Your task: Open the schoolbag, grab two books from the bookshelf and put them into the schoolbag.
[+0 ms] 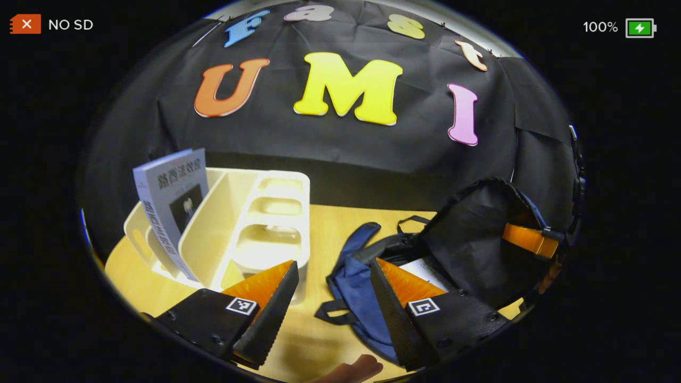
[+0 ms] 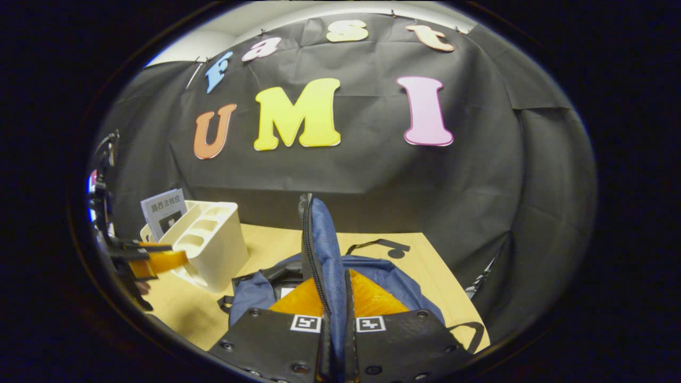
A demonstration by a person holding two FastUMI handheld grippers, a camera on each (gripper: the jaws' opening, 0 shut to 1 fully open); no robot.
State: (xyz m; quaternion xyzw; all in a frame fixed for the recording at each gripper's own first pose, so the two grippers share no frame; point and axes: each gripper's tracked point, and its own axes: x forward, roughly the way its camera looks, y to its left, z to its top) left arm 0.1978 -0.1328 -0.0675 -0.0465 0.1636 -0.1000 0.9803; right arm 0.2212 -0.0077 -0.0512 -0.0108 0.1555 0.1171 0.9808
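Note:
The blue schoolbag lies open on the wooden table. Its flap is held upright, and my right gripper is shut on it. In the left gripper view the right gripper holds the flap's dark inner side up at the right. A white book lies inside the bag. One grey book stands tilted in the cream bookshelf. My left gripper hovers open over the table between bookshelf and bag, holding nothing; it also appears as the left gripper beside the bookshelf.
The wooden table runs back to the black cloth wall. Bag straps trail on the table behind the bag. A person's fingertip shows at the bottom edge, below my left gripper.

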